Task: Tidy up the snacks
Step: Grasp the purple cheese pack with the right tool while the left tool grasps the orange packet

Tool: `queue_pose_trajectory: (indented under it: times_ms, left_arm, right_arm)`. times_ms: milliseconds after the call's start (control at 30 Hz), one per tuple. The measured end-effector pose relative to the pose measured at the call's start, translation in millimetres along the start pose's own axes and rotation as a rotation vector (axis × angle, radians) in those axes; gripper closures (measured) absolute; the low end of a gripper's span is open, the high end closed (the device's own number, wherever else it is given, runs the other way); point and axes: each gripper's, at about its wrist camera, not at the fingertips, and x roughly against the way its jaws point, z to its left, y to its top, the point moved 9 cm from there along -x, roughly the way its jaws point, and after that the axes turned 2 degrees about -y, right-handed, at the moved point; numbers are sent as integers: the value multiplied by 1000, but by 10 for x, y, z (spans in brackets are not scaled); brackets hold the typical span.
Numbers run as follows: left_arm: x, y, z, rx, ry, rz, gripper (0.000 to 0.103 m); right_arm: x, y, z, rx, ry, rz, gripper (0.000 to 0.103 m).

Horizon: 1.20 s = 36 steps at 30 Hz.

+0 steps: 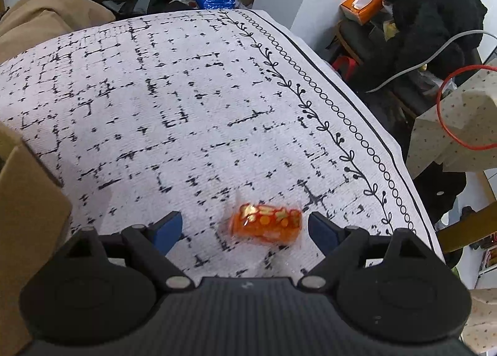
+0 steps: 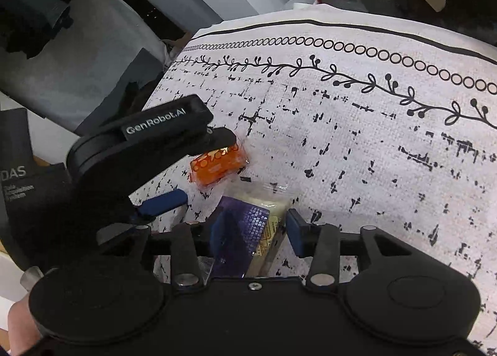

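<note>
Sorting is barely begun: our left gripper point(image 1: 245, 225) gapes around an orange snack point(image 1: 266, 224); our right gripper point(image 2: 253, 232), part-open, straddles a purple packet point(image 2: 240, 228).

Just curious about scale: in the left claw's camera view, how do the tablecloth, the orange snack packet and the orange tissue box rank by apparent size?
1. Tablecloth, by far.
2 and 3. Snack packet and tissue box look alike; the box sits farther away, so no ranking.

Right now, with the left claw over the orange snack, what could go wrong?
1. The orange snack sits nearer one pad of the open left claw, so closing may nudge it aside.
2. The purple packet lies between the right claw's pads close by; the two claws could collide.
</note>
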Motion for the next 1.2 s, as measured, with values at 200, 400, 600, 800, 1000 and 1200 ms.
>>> queue_pose_trajectory:
  times_ms: [200, 400, 600, 800, 1000, 1200]
  left_arm:
    - [-21, 45, 40, 5, 13, -20, 40]
    - [45, 73, 108, 35, 2, -12, 61]
    - [148, 3, 212, 55, 32, -6, 62]
    - [262, -107, 284, 77, 46, 11, 62]
    - [367, -222, 340, 100, 49, 38, 62]
    - [443, -276, 377, 98, 71, 45, 59]
  right_arm:
    - [-37, 51, -20, -17, 14, 4, 78]
    - [38, 51, -38, 5, -3, -4, 79]
    - [130, 114, -150, -1, -45, -28, 79]
    - [199, 160, -241, 17, -94, -60, 79]
    - [241, 223, -245, 67, -153, -98, 76]
    - [251, 167, -171, 80, -147, -79, 48]
